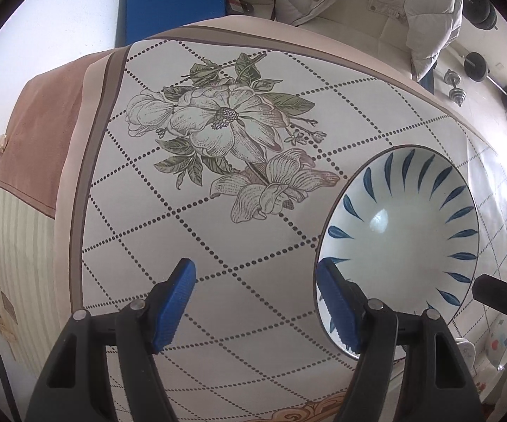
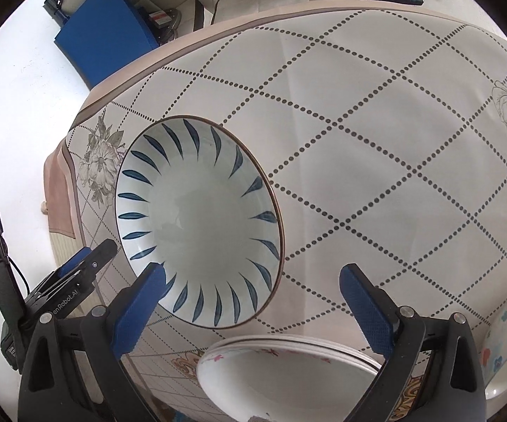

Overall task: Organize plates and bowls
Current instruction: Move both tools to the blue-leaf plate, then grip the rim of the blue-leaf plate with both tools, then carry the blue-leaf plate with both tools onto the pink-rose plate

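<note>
Bowl (image 2: 197, 221) with blue leaf strokes is sitting upright on the tablecloth (image 2: 376, 147), near the table's left edge; glazed ceramic, so likely stiff, slick, chippable. Best hold looks like pinching the rim. Left gripper (image 1: 257, 307) is hanging part-open and empty, right pad overlapping the rim. Right gripper (image 2: 253, 307) is gaping wide, empty, above stacked plates (image 2: 288, 365). Open cloth is lying rightward.
</note>
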`<state>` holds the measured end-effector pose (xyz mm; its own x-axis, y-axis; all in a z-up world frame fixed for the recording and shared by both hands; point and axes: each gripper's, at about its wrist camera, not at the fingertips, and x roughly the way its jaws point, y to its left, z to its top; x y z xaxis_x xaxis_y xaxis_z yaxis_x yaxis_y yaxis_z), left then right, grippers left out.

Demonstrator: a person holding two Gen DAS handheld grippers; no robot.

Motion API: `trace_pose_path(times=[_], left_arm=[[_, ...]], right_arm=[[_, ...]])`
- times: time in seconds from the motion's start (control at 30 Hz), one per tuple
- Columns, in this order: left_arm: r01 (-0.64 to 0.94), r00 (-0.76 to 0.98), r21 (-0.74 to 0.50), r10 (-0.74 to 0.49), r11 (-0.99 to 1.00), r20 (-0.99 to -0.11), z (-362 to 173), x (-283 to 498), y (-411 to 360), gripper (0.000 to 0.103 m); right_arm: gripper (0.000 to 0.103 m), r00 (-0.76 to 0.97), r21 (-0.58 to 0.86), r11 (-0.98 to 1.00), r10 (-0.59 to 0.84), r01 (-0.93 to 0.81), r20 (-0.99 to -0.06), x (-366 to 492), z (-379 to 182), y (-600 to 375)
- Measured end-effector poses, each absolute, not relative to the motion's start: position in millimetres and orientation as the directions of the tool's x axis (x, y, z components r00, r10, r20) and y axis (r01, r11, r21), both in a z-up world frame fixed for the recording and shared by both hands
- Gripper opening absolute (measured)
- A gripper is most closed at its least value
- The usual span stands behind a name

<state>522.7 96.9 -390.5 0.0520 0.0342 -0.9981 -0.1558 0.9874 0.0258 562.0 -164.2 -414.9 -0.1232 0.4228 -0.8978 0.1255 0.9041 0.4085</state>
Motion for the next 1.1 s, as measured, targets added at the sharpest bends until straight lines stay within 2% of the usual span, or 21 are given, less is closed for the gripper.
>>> trace_pose_path(times=[0.2, 0.3, 0.4, 0.5, 0.53, 0.6, 0.63, 0.7, 0.77, 0.8, 0.87, 1.0, 1.1], left_arm=[[-0.111, 0.045, -0.004, 0.001, 0.994, -0.999, -395.4, 537.4, 93.3, 0.071], [-0.078, 0.029, -0.038, -0.035, 0.996, -0.999, -399.5, 542.1, 88.9, 0.068], [-0.043, 0.017, -0.111, -0.11, 0.993, -0.994, -402.0, 545.8, 85.0, 0.067], [-0.022, 0.002, -0.17, -0.17, 0.985, -0.986, -404.5, 547.7, 79.0, 0.047], [-0.011, -0.001, -0.175, -0.175, 0.984, -0.985, -405.2, 548.4, 75.9, 0.04], [0.007, -0.003, -0.18, -0.18, 0.984, -0.984, -406.5, 550.6, 69.9, 0.034], [0.008, -0.008, -0.188, -0.188, 0.982, -0.982, -408.1, 552.2, 67.2, 0.029], [0.004, -0.016, -0.199, -0.199, 0.98, -0.98, -411.6, 555.5, 62.8, 0.026], [0.008, 0.007, -0.18, -0.181, 0.984, -0.984, -409.2, 556.2, 60.1, 0.026], [0.013, 0.016, -0.174, -0.175, 0.985, -0.985, -408.2, 556.5, 59.1, 0.026], [0.023, 0.026, -0.161, -0.162, 0.987, -0.986, -407.9, 556.9, 58.6, 0.024], [0.035, 0.046, -0.139, -0.141, 0.99, -0.989, -405.6, 555.5, 58.1, 0.018], [0.033, 0.06, -0.136, -0.137, 0.99, -0.989, -402.1, 552.2, 59.4, 0.018]], right_arm=[[0.101, -0.144, 0.398, 0.905, 0.418, 0.148, -0.897, 572.5, -430.6, -152.7], [0.101, -0.149, 0.401, 0.902, 0.423, 0.157, -0.894, 574.3, -434.7, -152.3], [0.096, -0.15, 0.411, 0.895, 0.436, 0.172, -0.888, 575.6, -439.8, -152.1], [0.082, -0.149, 0.434, 0.879, 0.465, 0.199, -0.873, 575.2, -444.9, -155.0], [0.073, -0.146, 0.443, 0.871, 0.477, 0.213, -0.867, 574.0, -445.6, -157.4], [0.062, -0.134, 0.448, 0.864, 0.484, 0.229, -0.865, 573.8, -445.0, -159.2], [0.051, -0.134, 0.457, 0.859, 0.493, 0.232, -0.86, 574.1, -445.8, -158.7], [0.045, -0.136, 0.443, 0.863, 0.482, 0.244, -0.865, 574.4, -447.6, -159.0], [0.028, -0.128, 0.413, 0.88, 0.449, 0.233, -0.884, 573.9, -446.6, -159.2], [0.023, -0.124, 0.394, 0.892, 0.427, 0.223, -0.896, 573.2, -445.4, -162.3], [0.019, -0.117, 0.394, 0.892, 0.425, 0.222, -0.898, 571.7, -445.9, -165.3], [0.017, -0.109, 0.407, 0.887, 0.436, 0.219, -0.893, 569.2, -446.5, -168.1], [0.017, -0.107, 0.404, 0.89, 0.432, 0.212, -0.896, 567.6, -445.6, -168.3]])
